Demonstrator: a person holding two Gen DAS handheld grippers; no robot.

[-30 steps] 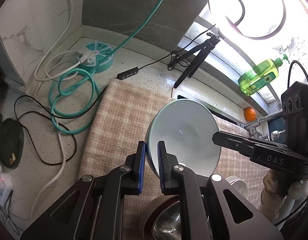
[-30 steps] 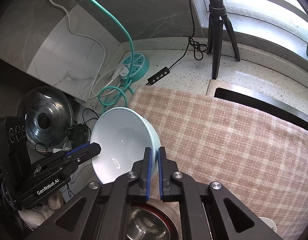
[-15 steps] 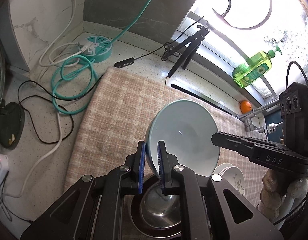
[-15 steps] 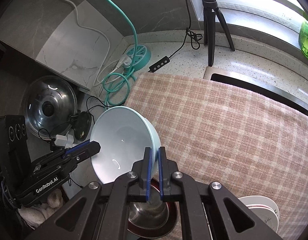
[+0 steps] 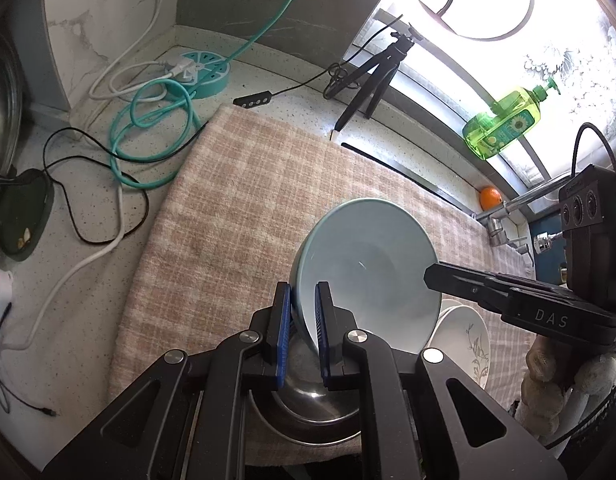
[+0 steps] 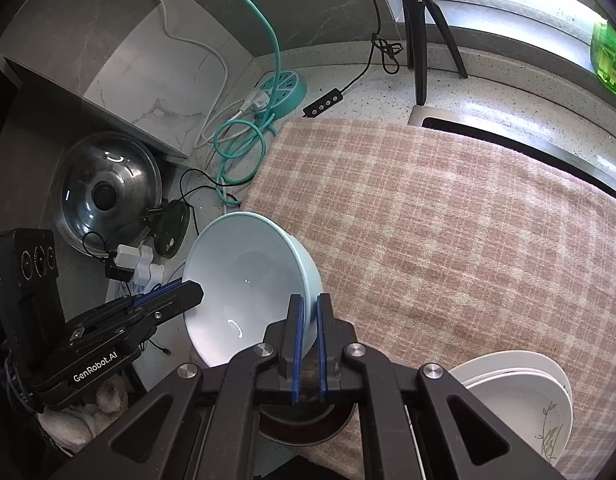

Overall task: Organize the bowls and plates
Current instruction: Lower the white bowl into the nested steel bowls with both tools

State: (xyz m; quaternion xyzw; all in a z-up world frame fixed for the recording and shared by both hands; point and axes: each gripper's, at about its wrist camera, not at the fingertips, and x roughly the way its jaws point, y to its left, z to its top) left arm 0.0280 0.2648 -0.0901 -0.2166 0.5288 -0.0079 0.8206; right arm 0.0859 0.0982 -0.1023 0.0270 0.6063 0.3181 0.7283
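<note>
Hanging above the near edge of a checked cloth (image 5: 243,216), a pale blue bowl (image 5: 364,264) is gripped from two sides at once. The left gripper (image 5: 301,312) has its blue-padded fingers (image 5: 284,320) clenched on the bowl's rim, one pad outside the wall and one inside. On the opposite rim the right gripper (image 6: 308,320) is clamped in the same way, its fingers (image 6: 295,340) pinching the thin edge. The bowl is tilted, its hollow facing up toward both cameras, and it touches nothing but the pads.

Directly beneath it, a steel bowl (image 5: 312,404) with a dark red rim sits on the cloth near its front edge. Just beside that, toward the right gripper's side, is a stack of white plates (image 6: 524,392) with a fine plant drawing on the top one.

The cloth covers most of the speckled worktop (image 5: 87,272). Beyond its far corner lie a coiled teal cable (image 5: 155,132) and a round teal power strip (image 5: 199,72), with white and black cords trailing near them. A small black tripod (image 6: 420,32) stands at the back by the window ledge, where a green soap bottle (image 5: 504,120) lies and an orange (image 5: 491,197) sits near a tap. A glass pot lid (image 6: 107,196) rests off the cloth's left side.
</note>
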